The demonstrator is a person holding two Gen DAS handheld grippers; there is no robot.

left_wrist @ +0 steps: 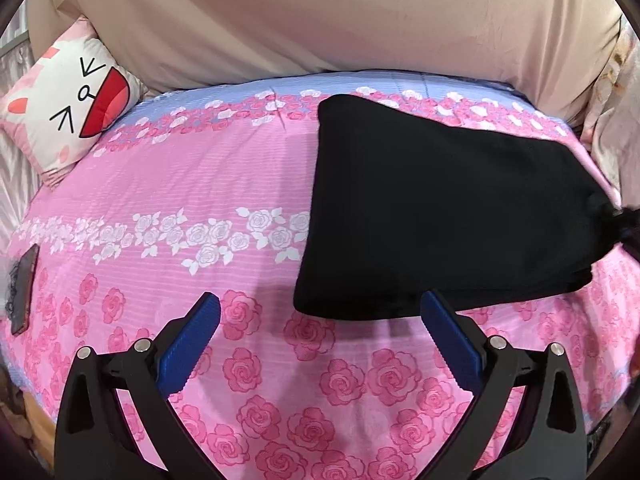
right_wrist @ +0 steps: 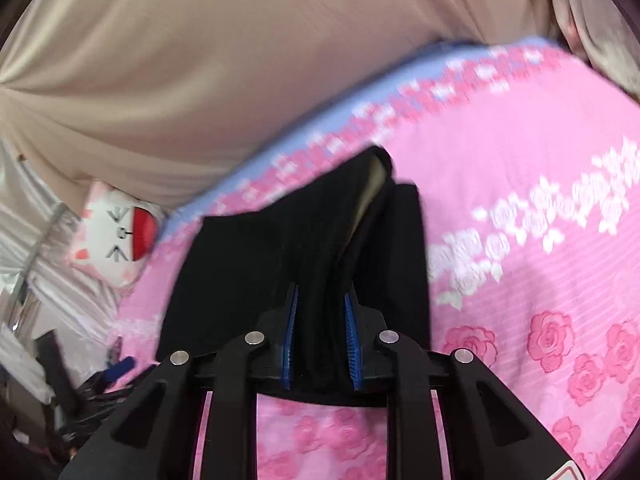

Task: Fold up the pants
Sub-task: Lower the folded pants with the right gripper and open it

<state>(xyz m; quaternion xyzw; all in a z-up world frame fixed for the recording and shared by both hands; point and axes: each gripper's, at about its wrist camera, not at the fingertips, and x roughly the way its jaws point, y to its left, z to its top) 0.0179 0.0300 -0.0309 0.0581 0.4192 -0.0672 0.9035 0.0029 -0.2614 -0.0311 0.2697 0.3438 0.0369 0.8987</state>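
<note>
- Left wrist view: the left gripper fills the bottom of the frame, its blue fingers spread wide with nothing between them. It hovers over a bed with a pink rose-print sheet.
- The black pants lie right of centre, already folded into a flat wedge. Their narrow end at the right edge is bunched and pulled taut, probably by the other gripper.
- A cat pillow sits at upper left; a phone lies at the left edge.
- Right wrist view, blurred: the right gripper at bottom centre has its fingers pinched on a gathered fold of the pants, lifting it, apparently to carry that end over for another fold.
- The pillow appears at centre left.
</note>
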